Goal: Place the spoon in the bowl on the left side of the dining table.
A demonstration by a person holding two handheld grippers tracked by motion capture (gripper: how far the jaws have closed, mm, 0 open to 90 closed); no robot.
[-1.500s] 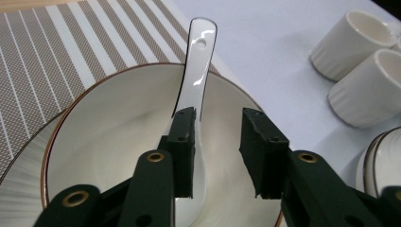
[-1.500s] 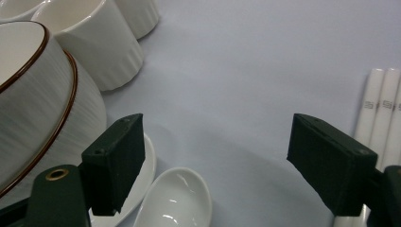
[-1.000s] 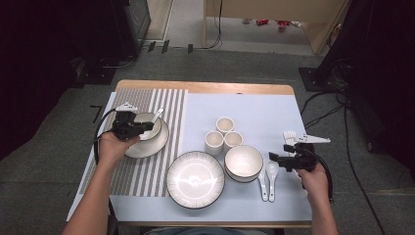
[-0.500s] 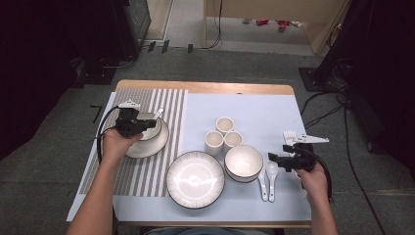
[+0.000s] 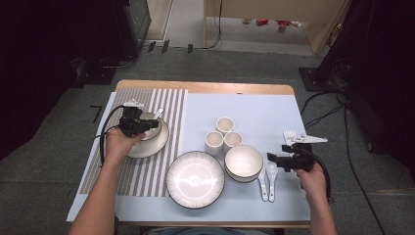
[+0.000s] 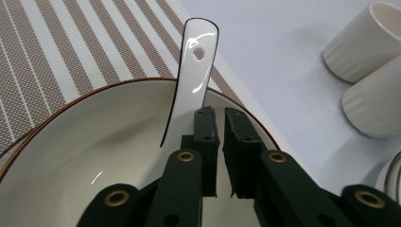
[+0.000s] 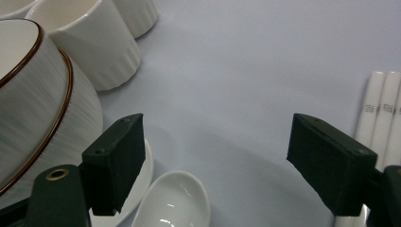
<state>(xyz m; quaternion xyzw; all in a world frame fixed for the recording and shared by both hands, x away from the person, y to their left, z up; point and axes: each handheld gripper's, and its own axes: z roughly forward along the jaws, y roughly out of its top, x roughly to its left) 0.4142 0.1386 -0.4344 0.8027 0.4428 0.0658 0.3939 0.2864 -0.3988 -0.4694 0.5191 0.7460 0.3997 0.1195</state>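
Note:
A white spoon [image 6: 196, 61] lies in a cream bowl [image 6: 94, 142] with its handle resting over the brown rim. The bowl [image 5: 152, 133] sits on a plate [image 5: 139, 151] on the striped mat. My left gripper [image 5: 155, 122] hovers over the bowl. Its jaws [image 6: 220, 113] have just been opening and stand a narrow slit apart with nothing between them; the spoon lies just left of the left pad. My right gripper [image 5: 270, 159] is open wide [image 7: 217, 142] over two white spoons [image 5: 267, 178] beside a larger bowl [image 5: 243, 162].
A large ribbed plate [image 5: 195, 178] sits at the front centre. Three small cups [image 5: 224, 136] cluster behind the larger bowl. White sticks with small print [image 7: 383, 113] lie by the right jaw. A pale blue cloth [image 5: 254, 107] covers the table right of the striped mat [image 5: 164, 100].
My left gripper has edged slightly to the right over the bowl. The right hand and the dishes have stayed where they were.

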